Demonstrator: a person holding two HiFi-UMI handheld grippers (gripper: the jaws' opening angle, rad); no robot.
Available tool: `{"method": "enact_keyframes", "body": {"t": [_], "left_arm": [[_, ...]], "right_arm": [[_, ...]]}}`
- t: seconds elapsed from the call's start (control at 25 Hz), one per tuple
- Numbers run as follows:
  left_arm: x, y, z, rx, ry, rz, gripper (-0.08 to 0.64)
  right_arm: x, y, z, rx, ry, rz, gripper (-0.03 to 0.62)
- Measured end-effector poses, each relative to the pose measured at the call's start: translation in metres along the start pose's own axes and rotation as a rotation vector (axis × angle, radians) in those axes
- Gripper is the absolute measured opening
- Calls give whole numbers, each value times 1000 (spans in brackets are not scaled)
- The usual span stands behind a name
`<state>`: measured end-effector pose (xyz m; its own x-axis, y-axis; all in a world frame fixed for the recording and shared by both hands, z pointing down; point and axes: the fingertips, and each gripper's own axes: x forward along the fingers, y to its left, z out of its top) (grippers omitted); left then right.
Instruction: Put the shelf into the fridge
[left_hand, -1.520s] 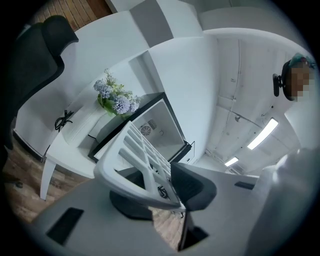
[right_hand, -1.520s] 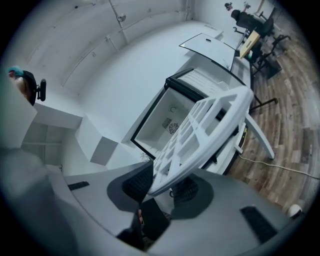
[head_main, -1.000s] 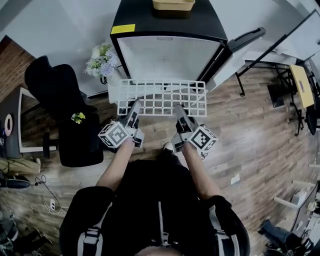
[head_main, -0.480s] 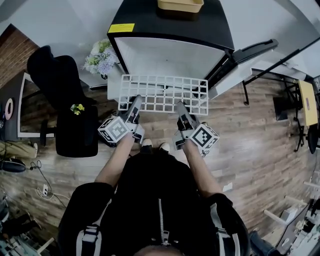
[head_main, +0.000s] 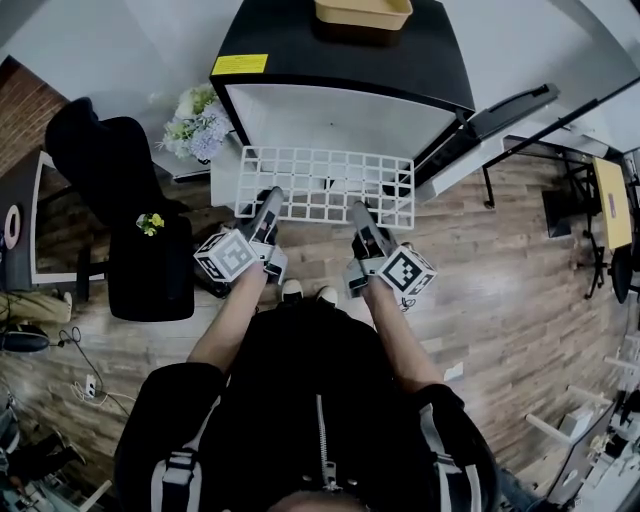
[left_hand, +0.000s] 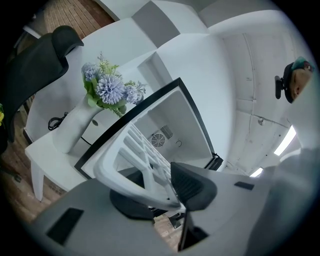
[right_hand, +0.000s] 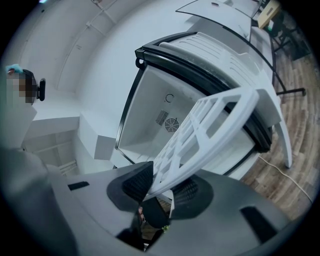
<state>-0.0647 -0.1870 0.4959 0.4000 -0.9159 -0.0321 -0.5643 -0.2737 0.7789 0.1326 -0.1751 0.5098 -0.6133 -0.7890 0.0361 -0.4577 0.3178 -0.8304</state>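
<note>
A white grid shelf (head_main: 325, 186) hangs level in front of the open black fridge (head_main: 335, 105), its far edge close to the fridge's mouth. My left gripper (head_main: 270, 206) is shut on the shelf's near edge at the left, and my right gripper (head_main: 358, 215) is shut on the near edge at the right. In the left gripper view the shelf (left_hand: 137, 160) runs from the jaws toward the white fridge interior (left_hand: 167, 132) with its round fan. The right gripper view shows the shelf (right_hand: 210, 130) slanting up from the jaws across the fridge opening (right_hand: 165, 117).
The fridge door (head_main: 495, 115) stands open to the right. A yellow tray (head_main: 362, 14) rests on the fridge top. Flowers (head_main: 195, 125) on a white table stand left of the fridge, with a black chair (head_main: 120, 200) farther left. Wood floor lies below.
The shelf and both grippers have come nearer to the fridge's mouth, still held the same way at the near edge.
</note>
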Motion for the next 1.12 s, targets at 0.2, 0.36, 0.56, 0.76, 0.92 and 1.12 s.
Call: {"method": "enact_keyframes", "body": {"t": [0.2,0.36,0.56,0.76,0.92,1.12], "left_arm": [[38,24,12,-20,25,3,123],[47,28,12,-22,28,5,123],[64,31,13,-25,35,13,123],[67,34,11,-40,41,19,121],[69,38,10,-44,43,21,121],[70,40,8,-58,48,26,121]], "right_arm": [[37,-18,13,5,-3,-33,107],[43,-23,17,2,-3,-37,107],[54,-30,31,5,-3,-64,107],[56,-34,29,4,4,-68,107],[57,-34,28,20,-4,-54,109],[57,-37,28,7,6,-77,107]]}}
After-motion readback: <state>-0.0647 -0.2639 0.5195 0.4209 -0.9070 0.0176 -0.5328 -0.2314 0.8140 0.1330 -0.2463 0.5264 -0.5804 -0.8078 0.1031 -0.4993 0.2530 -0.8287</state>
